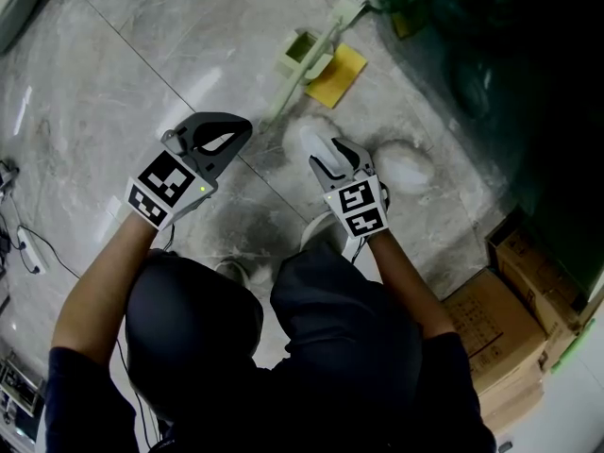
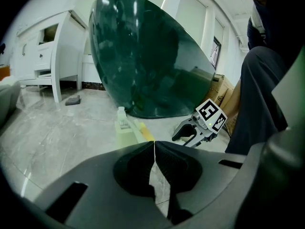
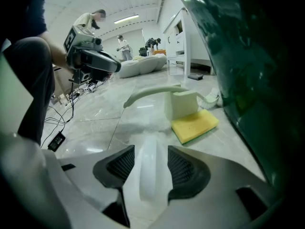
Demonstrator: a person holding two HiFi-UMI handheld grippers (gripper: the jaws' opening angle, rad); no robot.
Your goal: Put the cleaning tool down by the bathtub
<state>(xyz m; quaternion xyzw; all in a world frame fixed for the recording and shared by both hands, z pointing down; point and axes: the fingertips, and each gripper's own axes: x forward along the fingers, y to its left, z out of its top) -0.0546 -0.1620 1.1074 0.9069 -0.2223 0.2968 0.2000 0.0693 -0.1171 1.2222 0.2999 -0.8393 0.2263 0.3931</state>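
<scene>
Pale-green brush (image 1: 316, 59) and yellow sponge (image 1: 338, 75) lie by the dark bathtub (image 1: 491, 64), our right gripper (image 3: 151, 151) gaping around a white blur (image 3: 152, 180), our left gripper (image 2: 154, 151) closed empty.

The floor (image 1: 113, 92) is glossy grey marble-like tile. The bathtub (image 2: 143, 56) is smooth and shiny. The cleaning tool (image 3: 181, 104) is matt pale plastic with a porous sponge (image 3: 194, 124).
</scene>
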